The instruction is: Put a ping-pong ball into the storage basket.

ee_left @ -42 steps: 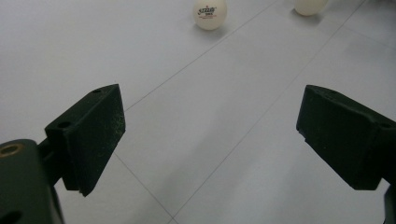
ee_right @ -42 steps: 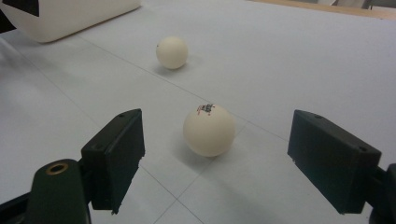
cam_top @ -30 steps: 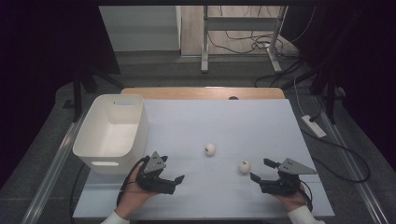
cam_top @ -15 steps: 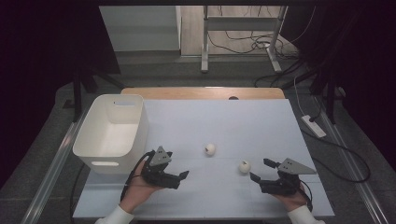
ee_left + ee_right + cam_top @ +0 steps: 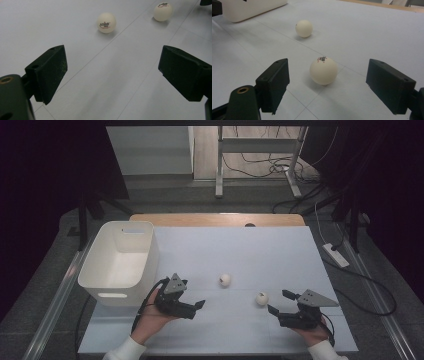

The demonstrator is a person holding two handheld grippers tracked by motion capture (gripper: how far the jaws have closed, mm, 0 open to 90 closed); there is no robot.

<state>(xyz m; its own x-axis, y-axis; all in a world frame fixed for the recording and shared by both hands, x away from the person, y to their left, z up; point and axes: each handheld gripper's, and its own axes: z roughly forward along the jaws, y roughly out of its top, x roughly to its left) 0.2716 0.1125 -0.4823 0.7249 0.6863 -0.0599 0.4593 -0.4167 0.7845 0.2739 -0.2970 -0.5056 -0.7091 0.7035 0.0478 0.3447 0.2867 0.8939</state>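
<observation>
1. Desk [image 5: 250,255]: white sheet; white bin [image 5: 120,262] at frame left.
2. Right gripper [image 5: 280,302], lower right, jaws apart; left gripper [image 5: 197,306] likewise, holding nothing.
3. Near ball [image 5: 323,70]: white, printed logo, frame centre between the right jaws. Judged light, stiff, slippery, prone to roll; pinch across its middle.
4. Far ball [image 5: 224,279]: mid-desk, apart.

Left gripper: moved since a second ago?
Yes. In the high view the left gripper has slid a little right and up the table, away from the white bin's front corner toward the nearer ball. Its jaws stand open.
</observation>
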